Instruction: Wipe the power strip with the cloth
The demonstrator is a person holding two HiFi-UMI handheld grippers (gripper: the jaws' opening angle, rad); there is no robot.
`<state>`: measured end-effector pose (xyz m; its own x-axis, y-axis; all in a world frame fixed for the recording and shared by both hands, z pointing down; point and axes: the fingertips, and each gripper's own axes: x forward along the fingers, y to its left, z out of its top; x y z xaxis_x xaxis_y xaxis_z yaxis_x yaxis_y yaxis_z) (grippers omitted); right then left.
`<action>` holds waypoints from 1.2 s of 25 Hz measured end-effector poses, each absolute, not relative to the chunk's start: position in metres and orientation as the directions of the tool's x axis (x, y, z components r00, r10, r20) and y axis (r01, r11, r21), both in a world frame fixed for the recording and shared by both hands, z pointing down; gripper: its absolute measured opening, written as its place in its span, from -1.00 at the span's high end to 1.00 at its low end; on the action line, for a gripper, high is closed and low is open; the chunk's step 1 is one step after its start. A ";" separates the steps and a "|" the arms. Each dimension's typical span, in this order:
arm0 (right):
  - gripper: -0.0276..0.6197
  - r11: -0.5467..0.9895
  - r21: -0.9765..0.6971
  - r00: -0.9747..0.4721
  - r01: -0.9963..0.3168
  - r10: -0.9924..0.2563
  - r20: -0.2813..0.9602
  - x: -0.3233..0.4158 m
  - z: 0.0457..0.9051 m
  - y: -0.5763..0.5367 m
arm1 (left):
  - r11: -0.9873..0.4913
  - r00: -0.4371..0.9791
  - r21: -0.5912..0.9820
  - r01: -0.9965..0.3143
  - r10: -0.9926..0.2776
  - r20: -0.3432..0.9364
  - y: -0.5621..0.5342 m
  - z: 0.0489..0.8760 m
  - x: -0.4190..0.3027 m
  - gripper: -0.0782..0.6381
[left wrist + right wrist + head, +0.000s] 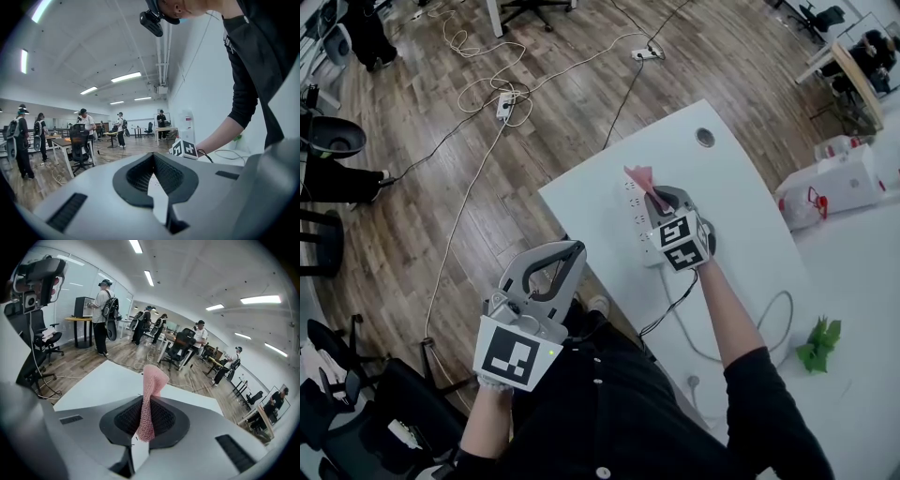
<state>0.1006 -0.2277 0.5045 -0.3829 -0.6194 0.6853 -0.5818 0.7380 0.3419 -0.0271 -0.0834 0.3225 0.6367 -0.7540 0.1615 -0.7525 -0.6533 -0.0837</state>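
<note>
A white power strip [636,217] lies near the left edge of the white table [712,178], and its cable [680,314] trails toward me. My right gripper [661,199] hovers just over the strip, shut on a pink cloth [639,177] that sticks up past the tips. In the right gripper view the cloth [151,390] is pinched upright between the pads of the right gripper [149,404], and the strip is hidden beneath the jaws. My left gripper [569,251] hangs off the table's edge near my body, shut and with nothing in it; the left gripper [154,161] view confirms nothing is held.
A green object [818,343] lies at the table's right. White boxes and a bag [834,183] stand at the far right. A round grommet hole [705,137] is behind the strip. Cables and a floor power strip [504,104] lie on the wooden floor; chairs stand left.
</note>
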 end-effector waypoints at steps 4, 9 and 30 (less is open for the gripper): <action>0.75 0.763 0.358 -0.389 -0.539 -0.602 0.697 0.089 0.510 -0.240 | -0.632 0.613 -0.081 -0.771 -0.771 0.173 -0.083 0.325 -0.036 0.74; 0.75 0.783 0.356 -0.379 -0.510 -0.576 0.724 0.081 0.525 -0.251 | -0.608 0.588 -0.086 -0.790 -0.789 0.178 -0.083 0.326 -0.046 0.74; 0.75 0.836 0.282 -0.379 -0.471 -0.480 0.791 0.069 0.562 -0.241 | -0.592 0.571 -0.074 -0.802 -0.798 0.194 -0.081 0.334 -0.055 0.74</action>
<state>0.0687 -0.2406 0.5620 -0.3786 -0.4802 0.7912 -0.4713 0.8358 0.2818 -0.0552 -0.0807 0.3335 0.5710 -0.7976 0.1945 -0.8022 -0.5924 -0.0739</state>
